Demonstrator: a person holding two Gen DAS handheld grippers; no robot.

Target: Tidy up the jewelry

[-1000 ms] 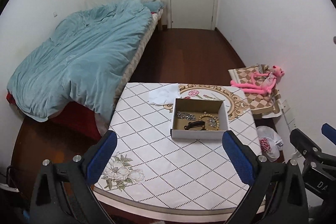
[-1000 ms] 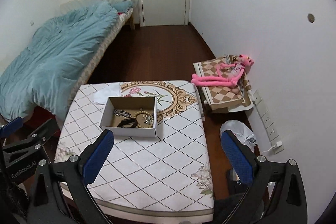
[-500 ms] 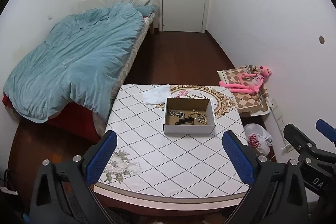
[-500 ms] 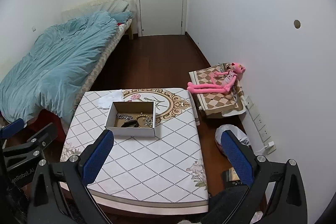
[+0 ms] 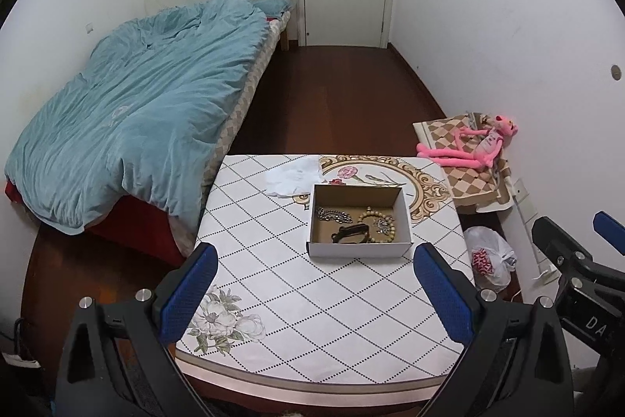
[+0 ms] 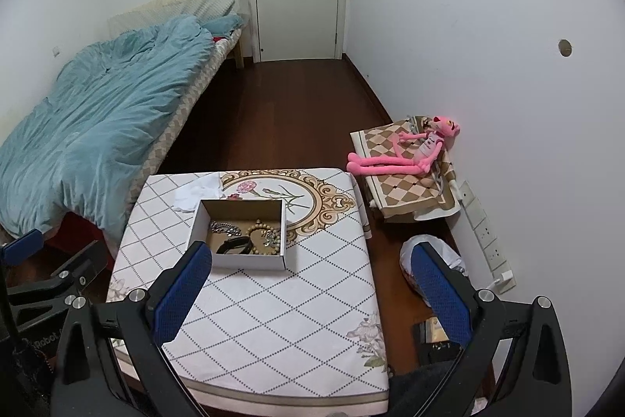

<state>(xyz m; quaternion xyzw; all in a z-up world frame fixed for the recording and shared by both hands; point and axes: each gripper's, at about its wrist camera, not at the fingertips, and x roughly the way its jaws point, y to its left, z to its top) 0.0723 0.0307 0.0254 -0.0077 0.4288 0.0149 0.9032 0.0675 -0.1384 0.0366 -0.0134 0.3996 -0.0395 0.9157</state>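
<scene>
Both tongs hang high above the table (image 5: pixel 297 299), each spread wide and holding nothing: left tongs (image 5: pixel 312 296), right tongs (image 6: pixel 308 296). The box (image 5: pixel 359 253) sits ahead of both, jewelry (image 5: pixel 359 221) lying in it. No piece looks gripped yet; this seems the approach step. Next move calls for descending toward the box

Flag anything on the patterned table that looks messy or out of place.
A crumpled white paper lies loose on the diamond-patterned table, touching the far left corner of the open cardboard box. The jewelry inside sits in a jumbled heap. Nothing spilled.
</scene>
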